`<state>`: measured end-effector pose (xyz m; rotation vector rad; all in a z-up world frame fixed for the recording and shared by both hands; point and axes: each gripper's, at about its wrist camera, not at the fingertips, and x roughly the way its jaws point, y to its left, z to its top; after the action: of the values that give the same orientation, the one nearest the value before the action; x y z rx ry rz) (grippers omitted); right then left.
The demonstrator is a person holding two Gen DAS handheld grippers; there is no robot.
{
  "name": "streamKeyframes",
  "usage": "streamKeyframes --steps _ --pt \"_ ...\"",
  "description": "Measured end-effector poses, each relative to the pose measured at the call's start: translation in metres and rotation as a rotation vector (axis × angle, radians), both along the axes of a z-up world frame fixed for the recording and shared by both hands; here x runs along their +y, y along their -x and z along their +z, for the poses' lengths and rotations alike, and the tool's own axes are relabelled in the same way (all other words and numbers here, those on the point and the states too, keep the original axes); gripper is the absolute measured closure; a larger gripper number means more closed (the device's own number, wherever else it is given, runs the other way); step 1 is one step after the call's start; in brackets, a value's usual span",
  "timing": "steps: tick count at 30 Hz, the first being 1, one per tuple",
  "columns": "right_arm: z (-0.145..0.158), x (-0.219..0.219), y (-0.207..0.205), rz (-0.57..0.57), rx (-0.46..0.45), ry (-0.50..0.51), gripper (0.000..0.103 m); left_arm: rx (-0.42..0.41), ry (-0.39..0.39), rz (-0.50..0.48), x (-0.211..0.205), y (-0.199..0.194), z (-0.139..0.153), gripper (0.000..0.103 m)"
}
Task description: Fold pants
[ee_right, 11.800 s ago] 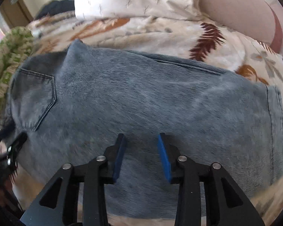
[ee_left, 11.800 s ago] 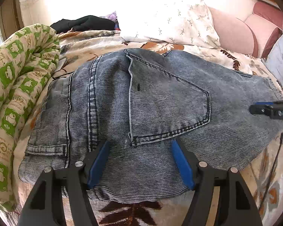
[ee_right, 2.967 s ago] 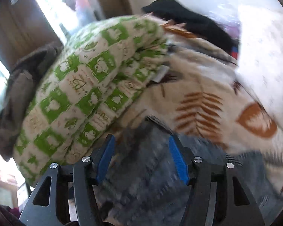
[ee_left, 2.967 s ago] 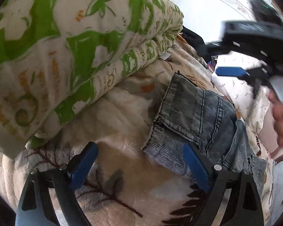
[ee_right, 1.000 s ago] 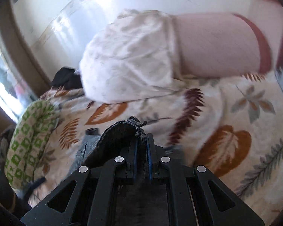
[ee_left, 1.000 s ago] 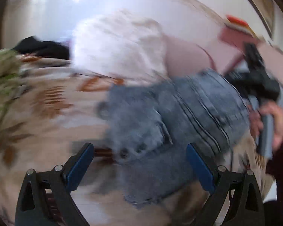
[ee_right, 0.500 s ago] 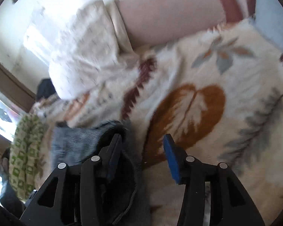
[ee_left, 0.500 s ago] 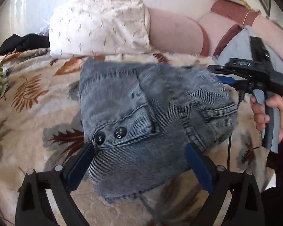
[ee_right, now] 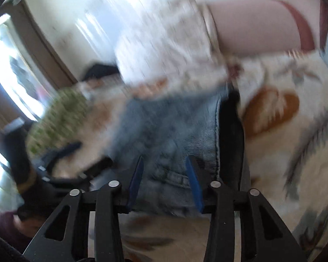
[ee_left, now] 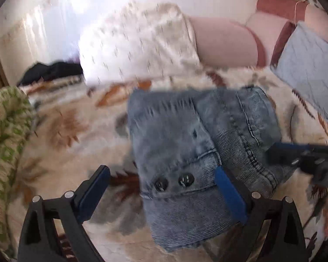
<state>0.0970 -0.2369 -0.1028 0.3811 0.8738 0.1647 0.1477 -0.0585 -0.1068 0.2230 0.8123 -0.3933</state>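
Note:
The blue-grey jeans (ee_left: pixel 199 144) lie folded into a compact block on the leaf-print bedspread (ee_left: pixel 61 128), waistband with two dark buttons facing me. My left gripper (ee_left: pixel 161 185) is open and wide, just in front of the waistband edge, holding nothing. My right gripper (ee_right: pixel 164 174) is open, low over the near edge of the jeans (ee_right: pixel 170 126), with denim showing between its jaws. The right gripper also shows in the left wrist view (ee_left: pixel 304 152) at the jeans' right side. Both views are motion-blurred.
A white patterned pillow (ee_left: pixel 137 41) and pink cushions (ee_left: pixel 225 41) lie behind the jeans. A pale blue pillow (ee_left: pixel 310 65) is at the right. A green-and-cream quilt (ee_left: pixel 4 131) is rolled at the left. Dark clothing (ee_left: pixel 50 69) lies at the back left.
The right gripper, shut on the jeans' edge a second ago, has let go and swung to the folded block's right side. The left gripper has moved closer to the waistband.

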Motion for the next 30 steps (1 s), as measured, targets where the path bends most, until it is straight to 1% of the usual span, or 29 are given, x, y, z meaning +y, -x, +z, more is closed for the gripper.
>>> streamKeyframes --steps 1,2,3,5,7,8,10,11,12,13,14,15,16,18,19,21,23,25,28,30 --pt "-0.011 -0.002 -0.001 -0.013 0.040 0.002 0.067 0.026 -0.008 -0.005 -0.002 -0.002 -0.008 0.005" --pt "-0.027 -0.006 -0.004 -0.031 0.097 -0.020 0.067 0.049 -0.023 -0.008 -0.005 -0.003 -0.015 0.003" --pt "-0.040 -0.011 -0.006 -0.040 0.125 -0.066 0.068 0.079 -0.023 -0.010 -0.005 -0.005 -0.023 0.003" --pt "-0.045 -0.017 -0.005 -0.033 0.124 -0.096 0.067 0.140 0.016 0.026 -0.001 -0.010 -0.039 0.000" --pt "-0.048 -0.019 -0.005 -0.023 0.135 -0.111 0.067 0.170 0.058 0.042 0.004 -0.014 -0.047 0.000" --pt "-0.048 -0.018 -0.005 -0.019 0.137 -0.106 0.067 0.175 0.061 0.042 0.005 -0.013 -0.048 0.000" --pt "-0.044 -0.016 -0.006 -0.007 0.139 -0.094 0.066 0.167 0.038 0.035 0.004 -0.012 -0.039 0.000" --pt "-0.041 -0.018 -0.007 -0.004 0.142 -0.100 0.064 0.160 0.036 0.025 0.003 -0.011 -0.031 0.002" --pt "-0.036 -0.020 -0.007 -0.003 0.148 -0.115 0.062 0.157 0.045 0.019 0.004 -0.011 -0.023 0.003" --pt "-0.026 -0.027 -0.007 -0.014 0.147 -0.141 0.062 0.145 0.072 0.019 0.008 -0.011 -0.009 0.004" --pt "-0.016 -0.030 -0.004 -0.019 0.127 -0.155 0.060 0.120 0.102 0.027 0.013 -0.012 0.005 0.004" --pt "-0.005 -0.033 -0.001 -0.018 0.086 -0.166 0.059 0.090 0.121 0.037 0.017 -0.014 0.018 0.004" --pt "0.010 -0.037 0.002 -0.016 0.027 -0.168 0.059 0.044 0.126 0.053 0.020 -0.018 0.033 0.004" --pt "0.030 -0.041 0.001 -0.022 -0.063 -0.156 0.057 -0.035 0.069 0.086 0.019 -0.034 0.054 0.004" --pt "0.035 -0.040 -0.003 -0.031 -0.087 -0.149 0.057 -0.058 0.045 0.094 0.018 -0.043 0.058 0.004" --pt "0.042 -0.040 -0.014 -0.061 -0.159 -0.118 0.056 -0.063 0.022 0.106 0.011 -0.065 0.060 0.004" --pt "0.038 -0.039 -0.027 -0.057 -0.164 -0.102 0.056 -0.020 0.014 0.102 0.000 -0.085 0.053 0.004" --pt "0.029 -0.039 -0.040 -0.054 -0.156 -0.103 0.056 -0.011 -0.020 0.091 -0.016 -0.099 0.041 0.004" --pt "0.012 -0.041 -0.061 -0.062 -0.147 -0.107 0.056 0.011 -0.062 0.071 -0.032 -0.111 0.022 0.004" --pt "-0.004 -0.044 -0.072 -0.085 -0.105 -0.087 0.056 0.050 -0.124 0.087 -0.037 -0.120 0.001 0.004"
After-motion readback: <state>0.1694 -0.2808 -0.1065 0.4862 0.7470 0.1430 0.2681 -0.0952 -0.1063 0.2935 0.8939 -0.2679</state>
